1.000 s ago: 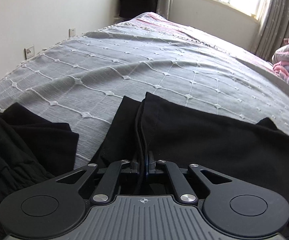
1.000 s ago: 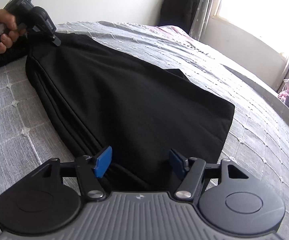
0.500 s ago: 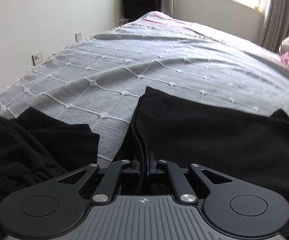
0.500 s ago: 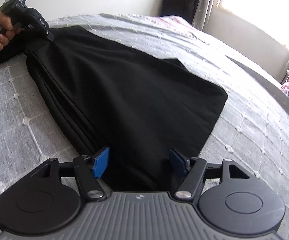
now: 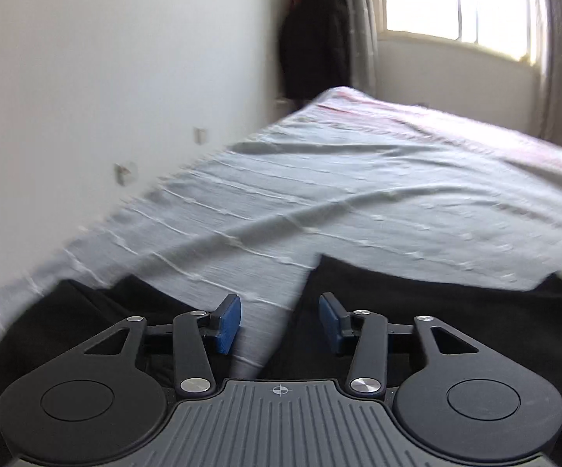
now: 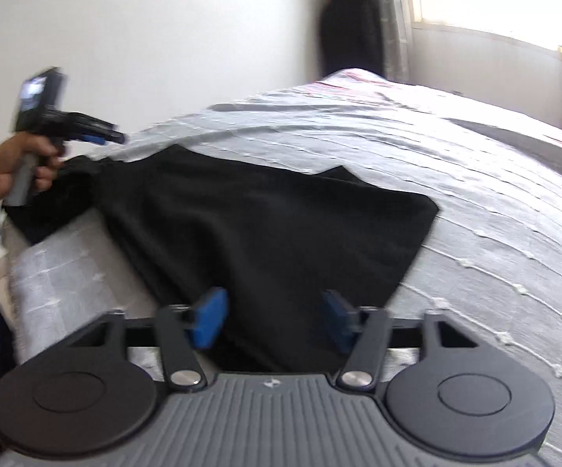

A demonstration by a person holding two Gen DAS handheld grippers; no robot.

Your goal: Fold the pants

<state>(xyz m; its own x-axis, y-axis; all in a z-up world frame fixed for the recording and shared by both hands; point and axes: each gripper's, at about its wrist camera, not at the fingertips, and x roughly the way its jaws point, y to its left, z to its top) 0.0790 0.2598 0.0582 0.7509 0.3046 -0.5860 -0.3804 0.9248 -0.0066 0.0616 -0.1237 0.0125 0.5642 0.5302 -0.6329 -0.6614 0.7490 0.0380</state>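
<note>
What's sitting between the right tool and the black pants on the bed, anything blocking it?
Nothing visible blocks it. The right tool is directly over the near edge of the black pants, its jaws closing with only the cloth below the gap. The grey bedspread around the pants is bare; the left tool is at the far corner.

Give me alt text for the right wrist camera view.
Black pants lie folded on a grey bedspread, their near end between the closing right tongs, not pinched. At far left, a hand holds the left tongs above the pants' far corner.
</note>
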